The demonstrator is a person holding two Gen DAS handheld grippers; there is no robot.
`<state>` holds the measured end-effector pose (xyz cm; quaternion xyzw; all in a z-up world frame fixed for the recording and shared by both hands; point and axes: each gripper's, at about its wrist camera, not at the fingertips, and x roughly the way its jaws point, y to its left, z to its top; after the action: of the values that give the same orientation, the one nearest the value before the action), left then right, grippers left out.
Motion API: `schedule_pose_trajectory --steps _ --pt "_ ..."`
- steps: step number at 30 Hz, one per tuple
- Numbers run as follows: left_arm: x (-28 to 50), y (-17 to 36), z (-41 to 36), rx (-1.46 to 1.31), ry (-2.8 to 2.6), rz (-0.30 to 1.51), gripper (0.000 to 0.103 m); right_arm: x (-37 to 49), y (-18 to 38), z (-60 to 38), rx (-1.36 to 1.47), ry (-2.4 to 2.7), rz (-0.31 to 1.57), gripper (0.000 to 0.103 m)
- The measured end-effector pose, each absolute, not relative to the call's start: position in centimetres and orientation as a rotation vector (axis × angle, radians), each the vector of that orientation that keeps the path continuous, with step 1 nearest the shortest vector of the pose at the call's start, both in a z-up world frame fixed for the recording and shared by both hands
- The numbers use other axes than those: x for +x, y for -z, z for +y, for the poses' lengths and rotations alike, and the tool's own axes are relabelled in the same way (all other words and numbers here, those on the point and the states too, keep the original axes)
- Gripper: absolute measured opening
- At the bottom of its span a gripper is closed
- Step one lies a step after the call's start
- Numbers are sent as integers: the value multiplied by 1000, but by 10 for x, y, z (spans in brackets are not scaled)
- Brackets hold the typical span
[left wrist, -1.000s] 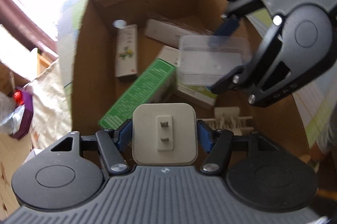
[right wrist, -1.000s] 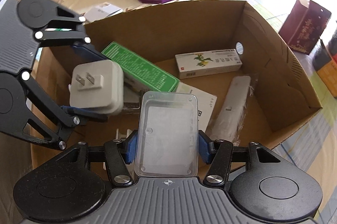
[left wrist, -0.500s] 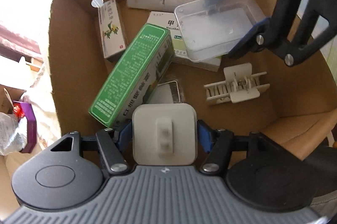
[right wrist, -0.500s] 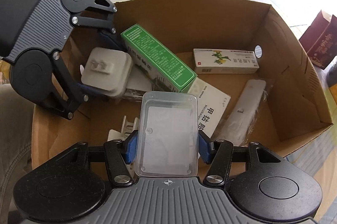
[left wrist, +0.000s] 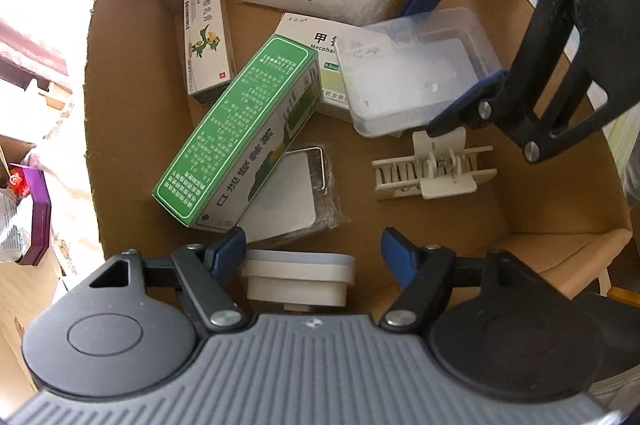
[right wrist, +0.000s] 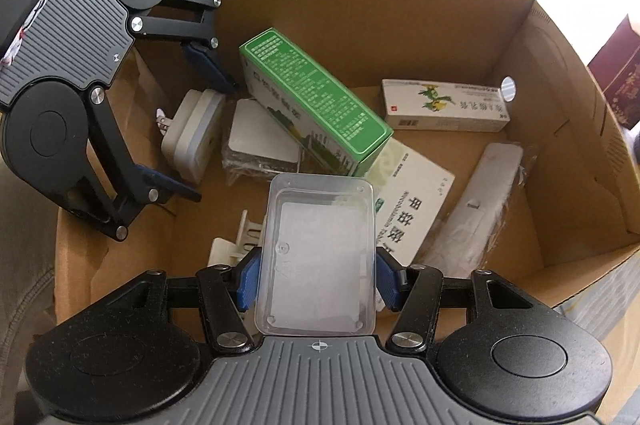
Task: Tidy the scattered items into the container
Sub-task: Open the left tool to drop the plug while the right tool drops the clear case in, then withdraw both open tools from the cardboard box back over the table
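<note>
Cardboard box [right wrist: 560, 129] below: left gripper [left wrist: 312, 253] fingers spread, right gripper [right wrist: 318, 279] fingers pinching clear plastic tray [right wrist: 320, 257].

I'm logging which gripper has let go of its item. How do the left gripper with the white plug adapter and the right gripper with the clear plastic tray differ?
The left gripper is open, while the right gripper is shut on the clear plastic tray. The white plug adapter lies free by the cardboard box wall; the tray hangs above the contents. The adapter is opaque and chunky, the tray see-through and shallow. Both grippers reach inside the box.
</note>
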<state>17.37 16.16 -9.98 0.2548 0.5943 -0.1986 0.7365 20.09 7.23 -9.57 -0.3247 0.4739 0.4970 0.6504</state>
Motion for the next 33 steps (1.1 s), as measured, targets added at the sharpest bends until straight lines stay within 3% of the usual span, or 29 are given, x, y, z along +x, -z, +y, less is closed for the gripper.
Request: schedule_pose_trajectory --steps 1,2,3,4,12,14,15,30,33 --pt "174 100 161 558 433 1307 72 200 96 73 -741 -1137 1083 59" --pt "174 100 161 557 430 1308 72 199 96 74 -747 -1150 1089 73" --pt "174 100 160 554 428 1308 72 196 96 75 -758 -1158 1089 94" --pt "173 99 160 550 426 1308 73 193 95 75 -772 -1166 1071 96" --pt "170 95 161 535 396 1278 77 187 90 70 -784 -1176 1025 96" --pt "170 94 161 539 371 1267 91 187 88 70 -776 -1172 1025 96" --pt "170 93 162 540 357 1264 93 188 88 70 -772 -1169 1026 96" --pt "164 84 166 523 299 1245 96 179 82 64 -762 -1132 967 96" --pt "162 81 166 519 288 1237 96 178 78 61 -744 -1122 951 103"
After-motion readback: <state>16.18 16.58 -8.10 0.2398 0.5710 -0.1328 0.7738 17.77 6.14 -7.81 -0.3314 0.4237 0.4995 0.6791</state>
